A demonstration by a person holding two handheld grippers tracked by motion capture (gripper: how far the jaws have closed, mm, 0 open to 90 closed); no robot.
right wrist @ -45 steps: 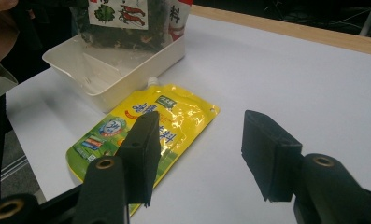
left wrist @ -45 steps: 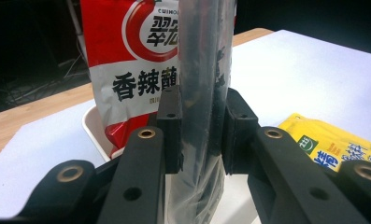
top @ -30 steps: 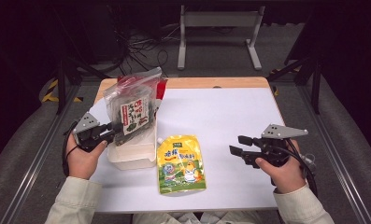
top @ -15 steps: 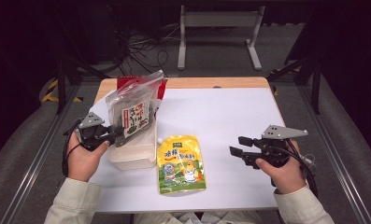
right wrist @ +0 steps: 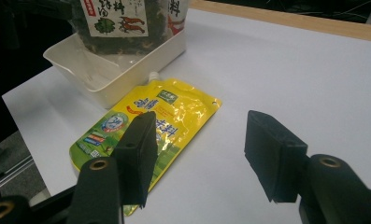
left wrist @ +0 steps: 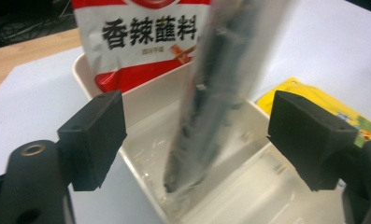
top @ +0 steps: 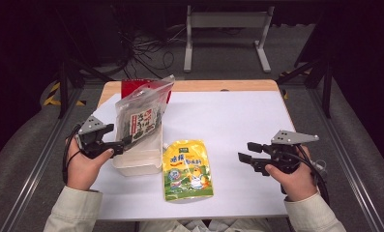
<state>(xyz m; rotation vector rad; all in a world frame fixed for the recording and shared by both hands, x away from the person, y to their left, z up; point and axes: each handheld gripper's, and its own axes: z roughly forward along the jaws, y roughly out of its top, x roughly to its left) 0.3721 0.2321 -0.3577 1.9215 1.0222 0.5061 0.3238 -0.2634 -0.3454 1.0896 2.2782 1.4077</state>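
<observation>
Your left gripper point(left wrist: 188, 140) has just been opening its jaws, so the seaweed bag point(top: 140, 116) stands free between them in the white bin point(top: 141, 159); it's light, crinkly and slippery, so pinch its sealed edge. Your right gripper point(right wrist: 197, 154) hovers open above the yellow pouch point(top: 187, 169)

Two black handheld grippers are seen, left gripper point(top: 124, 143) and right gripper point(top: 245, 157), each topped by a grey three-cornered plate with black cable trailing off. Chunky square jaw blocks, brass-ringed screw holes. Pale beige sleeves are worn.
</observation>
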